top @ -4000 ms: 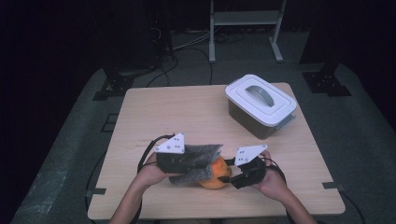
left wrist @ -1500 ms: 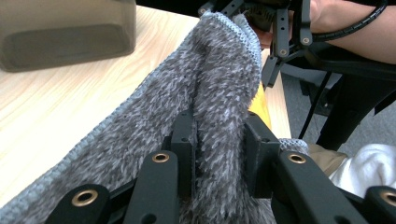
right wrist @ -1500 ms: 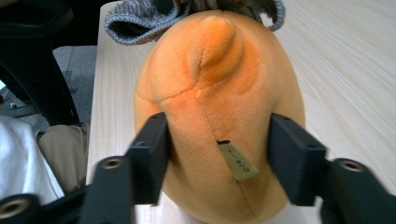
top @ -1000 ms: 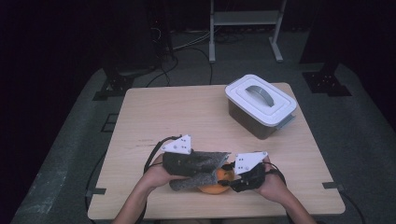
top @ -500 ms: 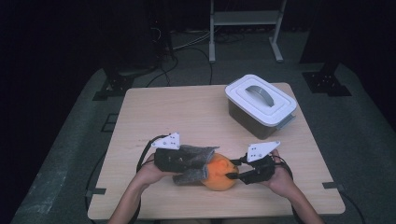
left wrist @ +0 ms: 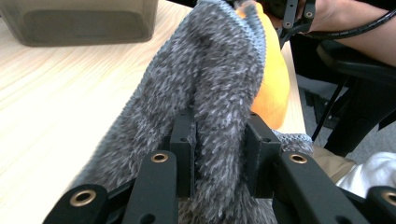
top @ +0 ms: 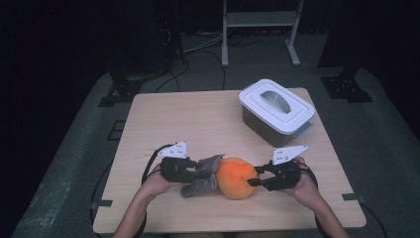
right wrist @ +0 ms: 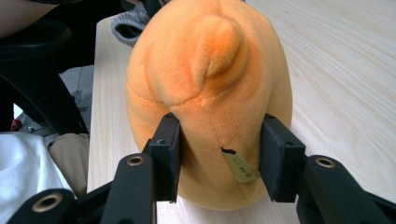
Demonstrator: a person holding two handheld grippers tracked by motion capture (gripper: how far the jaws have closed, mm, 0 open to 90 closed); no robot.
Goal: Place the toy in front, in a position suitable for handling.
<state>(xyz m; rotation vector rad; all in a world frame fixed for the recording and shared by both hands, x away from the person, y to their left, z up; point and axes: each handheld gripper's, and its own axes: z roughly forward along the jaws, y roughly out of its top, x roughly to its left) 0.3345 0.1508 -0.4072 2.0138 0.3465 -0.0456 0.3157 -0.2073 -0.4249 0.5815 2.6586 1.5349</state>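
Note:
An orange plush toy (top: 236, 177) lies near the table's front edge, between my two grippers. A grey fuzzy fabric sleeve (top: 204, 173) clings to its left end. My left gripper (top: 198, 171) is shut on that fabric; in the left gripper view the pads pinch a fold of the grey fabric (left wrist: 205, 79) at the left gripper (left wrist: 219, 144), with the orange plush (left wrist: 271, 79) behind. My right gripper (top: 253, 178) holds the toy's right end. In the right gripper view its jaws squeeze the plush (right wrist: 210, 93) on both sides at the right gripper (right wrist: 219, 158), beside a small tag.
A dark bin with a white handled lid (top: 276, 111) stands at the table's back right, also seen as the bin (left wrist: 84, 21). The wooden table (top: 188, 119) has open surface at the left and middle. Cables and a metal stand sit on the floor beyond.
My hands have drawn apart. The right gripper moved right with the plush, and the grey fabric has slid leftward off it, baring most of the orange body.

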